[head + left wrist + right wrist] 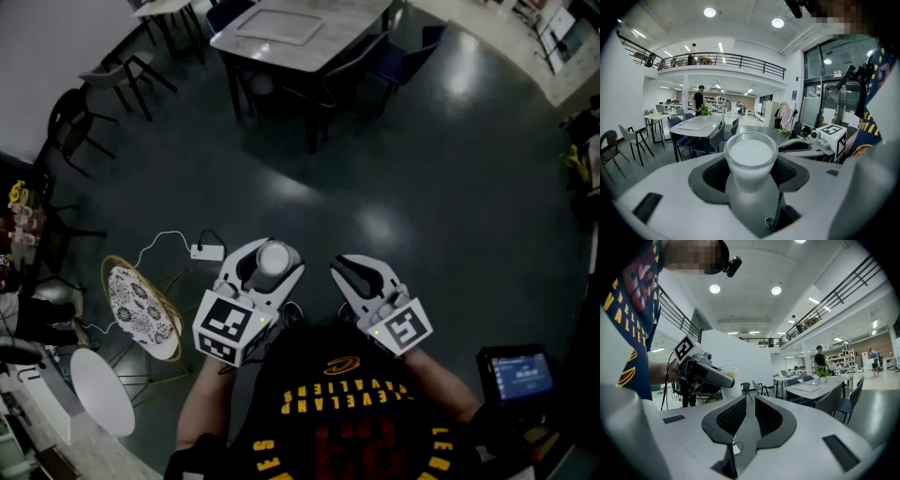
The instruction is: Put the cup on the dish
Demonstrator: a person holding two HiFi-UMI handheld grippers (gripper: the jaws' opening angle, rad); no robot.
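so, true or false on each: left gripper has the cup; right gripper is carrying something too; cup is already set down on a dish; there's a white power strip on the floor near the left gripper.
1. The left gripper holds the cup. True.
2. The right gripper is carrying something too. False: its jaws stand a narrow gap apart with nothing between them.
3. The cup is already set down on a dish. False: it is up in the air above the floor, clamped between the left gripper's jaws.
4. A white power strip lies on the floor near the left gripper. True, with a cable running off it.
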